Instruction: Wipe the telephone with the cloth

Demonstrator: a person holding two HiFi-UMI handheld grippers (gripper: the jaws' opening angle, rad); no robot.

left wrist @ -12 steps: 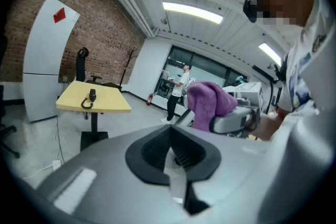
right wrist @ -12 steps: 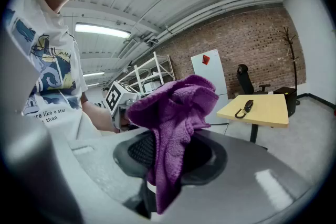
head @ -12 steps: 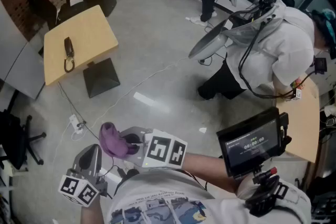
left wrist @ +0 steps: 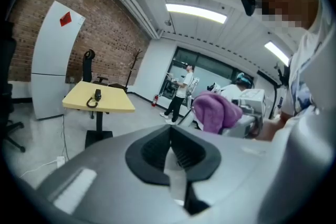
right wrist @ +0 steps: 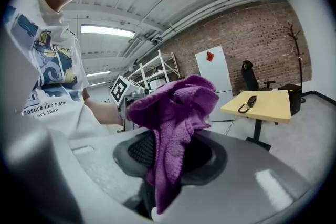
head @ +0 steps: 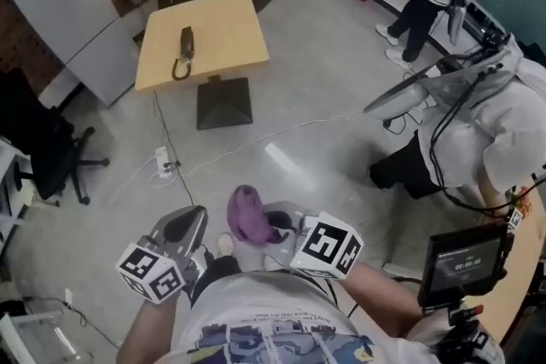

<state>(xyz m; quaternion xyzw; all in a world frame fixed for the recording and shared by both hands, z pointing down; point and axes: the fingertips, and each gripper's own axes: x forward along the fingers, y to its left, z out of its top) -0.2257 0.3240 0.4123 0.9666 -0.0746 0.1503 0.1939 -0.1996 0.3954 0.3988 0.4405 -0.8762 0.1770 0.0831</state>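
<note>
Cloth point(right wrist: 176, 107), purple and bunched, is pinched between the closed jaws of the right gripper point(right wrist: 170, 160). Only a narrow fold sits in the pinch, and most of it stands loose above. The left gripper point(left wrist: 170, 157) has its jaws pressed together with nothing between them. In the head view both grippers sit low in the frame, close to the person's body.

The telephone point(head: 185, 47), a dark handset with a looped cord, lies on the yellow table point(head: 230, 30) at upper centre-left, well apart from both grippers.

Likely troubles:
- With so little fabric clamped, a firm stroke could drag the cloth out of the jaws.
- The handset lies loose, so wiping may push it toward the table edge unless the left gripper opens to steady it.
- The cord could snag the loose cloth.
- A power strip point(head: 162, 159) and its cable lie on the floor on the way to the table, a possible trip.
</note>
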